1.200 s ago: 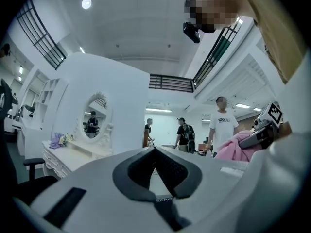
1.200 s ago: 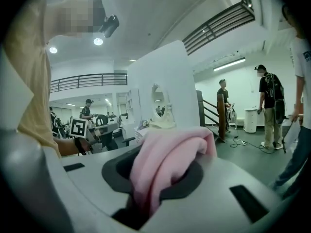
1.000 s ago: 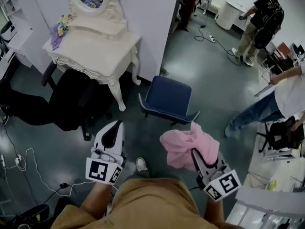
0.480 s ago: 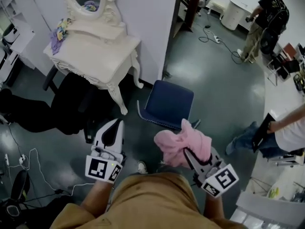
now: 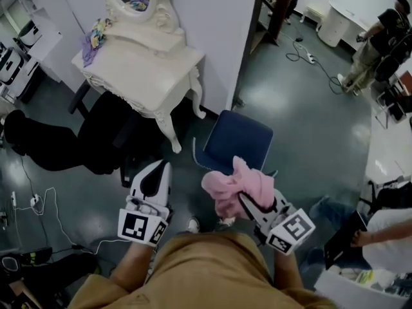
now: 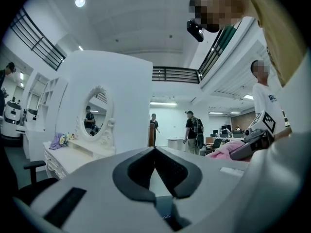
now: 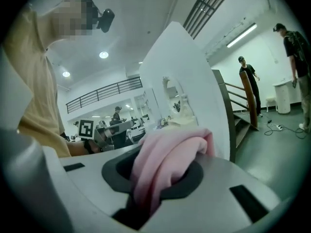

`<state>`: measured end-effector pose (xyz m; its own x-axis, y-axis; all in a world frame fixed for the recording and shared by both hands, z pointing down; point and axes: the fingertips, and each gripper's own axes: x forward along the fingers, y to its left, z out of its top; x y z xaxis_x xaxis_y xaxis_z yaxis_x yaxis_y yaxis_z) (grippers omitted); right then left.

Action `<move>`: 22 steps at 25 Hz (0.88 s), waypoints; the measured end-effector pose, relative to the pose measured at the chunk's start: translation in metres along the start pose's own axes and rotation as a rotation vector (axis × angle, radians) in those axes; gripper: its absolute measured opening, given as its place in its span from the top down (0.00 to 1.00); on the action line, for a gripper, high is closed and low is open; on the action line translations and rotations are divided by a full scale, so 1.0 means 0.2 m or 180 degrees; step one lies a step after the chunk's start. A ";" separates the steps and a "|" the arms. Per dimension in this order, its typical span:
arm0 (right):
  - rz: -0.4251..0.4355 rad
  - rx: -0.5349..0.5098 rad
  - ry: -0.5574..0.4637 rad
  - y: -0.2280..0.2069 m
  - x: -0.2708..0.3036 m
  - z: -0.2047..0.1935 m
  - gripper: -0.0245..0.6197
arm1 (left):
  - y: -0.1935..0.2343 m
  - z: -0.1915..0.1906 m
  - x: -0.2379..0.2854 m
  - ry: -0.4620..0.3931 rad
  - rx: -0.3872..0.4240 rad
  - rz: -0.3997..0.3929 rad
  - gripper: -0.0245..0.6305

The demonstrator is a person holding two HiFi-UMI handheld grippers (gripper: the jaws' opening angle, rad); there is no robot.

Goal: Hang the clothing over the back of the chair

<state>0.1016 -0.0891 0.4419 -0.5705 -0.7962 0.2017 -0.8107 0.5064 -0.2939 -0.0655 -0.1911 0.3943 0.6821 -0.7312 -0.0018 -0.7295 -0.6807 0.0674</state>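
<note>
A blue chair [image 5: 241,139] stands on the grey floor just ahead of me, seen from above. My right gripper [image 5: 248,201] is shut on a bunched pink garment [image 5: 235,184], which hangs over the chair's near edge in the head view. In the right gripper view the pink garment [image 7: 167,157] fills the jaws of the right gripper [image 7: 160,181] and spills forward. My left gripper [image 5: 154,171] is held to the left of the chair, shut, with nothing in it. In the left gripper view the left gripper [image 6: 155,152] shows jaws meeting at their tips, and the pink garment [image 6: 221,149] is at the right.
A white dressing table [image 5: 145,66] with an oval mirror stands against a white partition [image 5: 212,18]. A black office chair [image 5: 103,131] sits in front of it. Cables [image 5: 55,214] lie on the floor at left. One person [image 5: 376,40] is at the far right, another [image 5: 386,227] at the lower right.
The right gripper has carried the pink garment left and forward, closer to the blue chair. The left gripper keeps its place in view while the room has shifted.
</note>
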 end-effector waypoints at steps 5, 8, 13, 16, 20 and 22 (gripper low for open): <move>0.0009 0.0202 0.0079 -0.11 0.12 -0.12 0.82 | 0.02 -0.03 0.00 0.0054 0.0018 0.0048 0.96; -0.0036 0.0367 0.0096 -0.21 0.18 -0.18 0.82 | 0.04 -0.04 -0.01 0.0076 0.0023 0.0091 0.96; -0.0123 0.0555 0.0211 -0.43 0.27 -0.25 0.82 | 0.07 -0.04 -0.02 0.0107 0.0039 0.0148 0.96; -0.0185 0.0561 0.0361 -0.55 0.32 -0.29 0.82 | 0.11 -0.04 -0.04 0.0125 0.0044 0.0202 0.96; -0.0246 0.0645 0.0457 -0.64 0.37 -0.31 0.82 | 0.15 -0.04 -0.07 0.0146 0.0051 0.0277 0.96; -0.0228 0.0724 0.0469 -0.67 0.39 -0.31 0.82 | 0.17 -0.04 -0.08 0.0141 0.0062 0.0315 0.96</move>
<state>0.1574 -0.1986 0.5548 -0.5392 -0.7622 0.3583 -0.8087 0.3499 -0.4728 -0.1003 -0.2024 0.4039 0.6081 -0.7924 0.0482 -0.7939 -0.6064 0.0456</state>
